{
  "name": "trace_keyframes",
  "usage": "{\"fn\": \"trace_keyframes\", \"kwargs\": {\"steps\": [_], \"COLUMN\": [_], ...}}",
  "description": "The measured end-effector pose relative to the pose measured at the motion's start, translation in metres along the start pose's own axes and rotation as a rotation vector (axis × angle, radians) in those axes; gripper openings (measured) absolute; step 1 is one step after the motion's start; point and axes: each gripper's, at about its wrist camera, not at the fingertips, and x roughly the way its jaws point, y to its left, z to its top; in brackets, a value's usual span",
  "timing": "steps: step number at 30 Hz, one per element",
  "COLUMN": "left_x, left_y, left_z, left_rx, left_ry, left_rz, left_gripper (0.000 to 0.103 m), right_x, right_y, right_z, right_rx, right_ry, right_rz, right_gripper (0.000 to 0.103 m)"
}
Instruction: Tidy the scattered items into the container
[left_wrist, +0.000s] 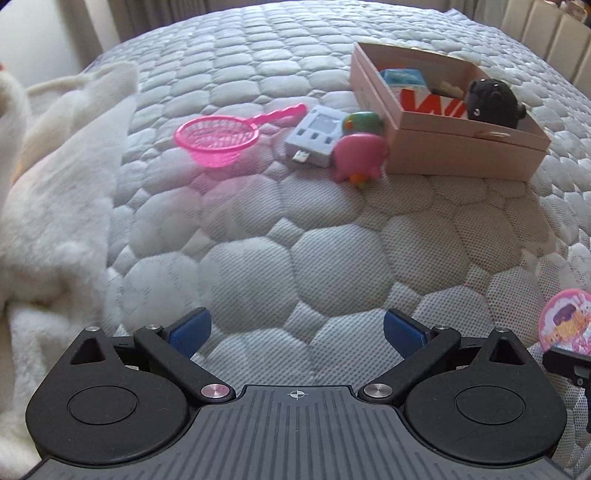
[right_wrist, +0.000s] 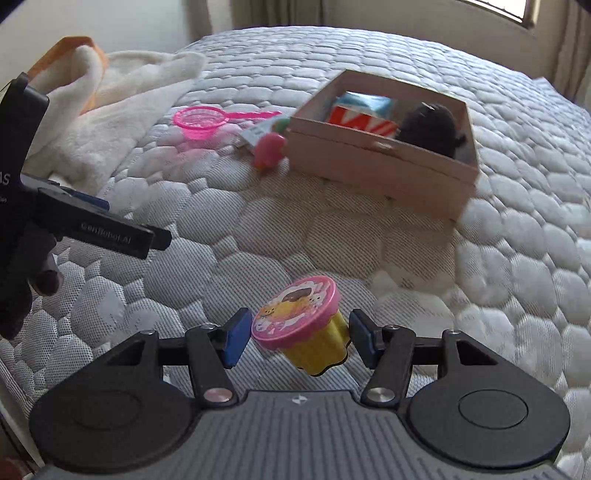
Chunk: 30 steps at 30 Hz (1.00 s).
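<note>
My right gripper (right_wrist: 295, 339) is shut on a small yellow tub with a pink lid (right_wrist: 299, 317), which hangs tilted just above the quilted bed. The tub's lid (left_wrist: 565, 319) also shows at the right edge of the left wrist view. My left gripper (left_wrist: 297, 332) stands open over bare quilt with nothing between its fingers. Ahead lies an open pink cardboard box (left_wrist: 443, 147) (right_wrist: 369, 173) holding a black plush (left_wrist: 487, 99) and some cartons. Beside its left wall lie a pink toy (left_wrist: 358, 155), a green toy (left_wrist: 362, 120), a grey toy device (left_wrist: 314, 134) and a pink strainer (left_wrist: 218, 138).
A white fleece blanket (left_wrist: 55, 203) (right_wrist: 110, 99) is heaped along the left side of the bed. The left gripper's body (right_wrist: 92, 225), held by a hand, fills the left edge of the right wrist view. Open quilt lies between the grippers and the box.
</note>
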Motion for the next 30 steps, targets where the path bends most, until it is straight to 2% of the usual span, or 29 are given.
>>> {"fn": "trace_keyframes", "kwargs": {"steps": [4,5,7,12,15,16,17,18,24,26,30], "left_x": [0.009,0.011,0.017,0.037,0.050,0.054,0.059,0.064,0.070,0.066,0.050], "left_y": [-0.026,-0.032,-0.039,-0.046,-0.048,-0.050,-0.051,-0.052,-0.052,-0.054,-0.056], "left_z": [0.019,0.023,0.034,0.059,0.070,0.073,0.076,0.078,0.084,0.083,0.074], "left_rx": [0.105,0.131,0.169,0.182,0.187,0.199,0.216,0.229,0.243,0.255,0.242], "left_ry": [-0.064,-0.081,-0.109,-0.157,-0.178,-0.180,-0.177,-0.172,-0.193,-0.198,-0.223], "left_rz": [-0.022,-0.025,-0.022,0.003,0.019,0.033,0.048,0.055,0.061,0.063,0.053], "left_gripper": [0.102,0.102,0.102,0.102,0.098,0.088,0.068,0.062,0.061,0.045,0.041], "right_x": [0.001,-0.002,-0.010,-0.034,-0.040,-0.040,-0.039,-0.038,-0.034,-0.033,-0.038], "right_y": [-0.027,-0.031,-0.040,-0.054,-0.054,-0.054,-0.053,-0.053,-0.049,-0.050,-0.052], "right_z": [-0.015,-0.019,-0.026,-0.034,-0.039,-0.042,-0.045,-0.047,-0.065,-0.070,-0.076], "right_rx": [0.100,0.114,0.137,0.201,0.222,0.229,0.236,0.242,0.275,0.280,0.270], "right_ry": [0.040,0.040,0.035,0.031,0.031,0.032,0.035,0.041,0.058,0.061,0.059], "right_rz": [-0.055,-0.073,-0.108,-0.123,-0.135,-0.139,-0.143,-0.145,-0.150,-0.151,-0.159], "right_gripper": [0.061,0.070,0.080,0.089,0.090,0.090,0.090,0.090,0.091,0.093,0.093]}}
